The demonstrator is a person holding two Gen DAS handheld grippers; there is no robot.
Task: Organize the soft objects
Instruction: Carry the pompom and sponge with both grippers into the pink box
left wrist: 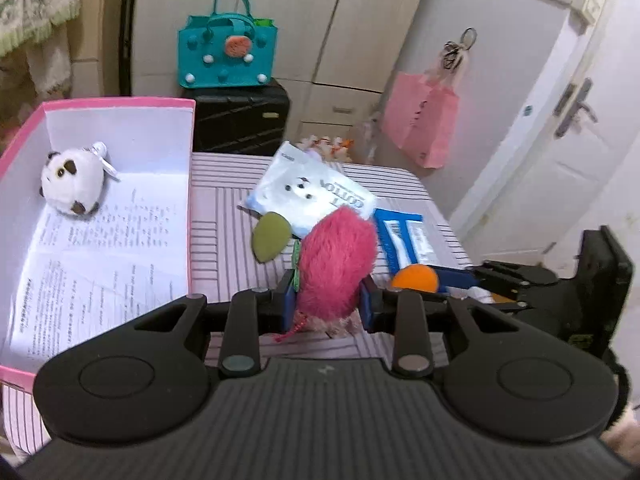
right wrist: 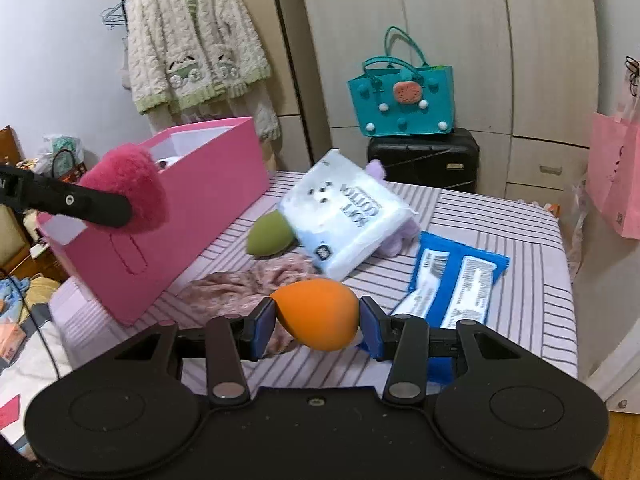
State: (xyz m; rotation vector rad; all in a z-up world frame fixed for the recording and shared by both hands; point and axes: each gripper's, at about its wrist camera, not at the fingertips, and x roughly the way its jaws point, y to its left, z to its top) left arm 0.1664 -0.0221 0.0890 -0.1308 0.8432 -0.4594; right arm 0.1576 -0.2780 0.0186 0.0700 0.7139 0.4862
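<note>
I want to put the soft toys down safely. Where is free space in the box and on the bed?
Pink box: its paper-lined floor is bare in front of the panda plush. Striped cover: free strip beside the box. Crowded around the cotton pack and blue packet.

Behind my striped table (right wrist: 500,216) there's a teal felt tote (right wrist: 402,100) sitting on a black suitcase (right wrist: 424,158), a fluffy cream cardigan (right wrist: 192,36) hanging up left, a pink paper bag (left wrist: 422,122) dangling by the white door (left wrist: 560,140)
</note>
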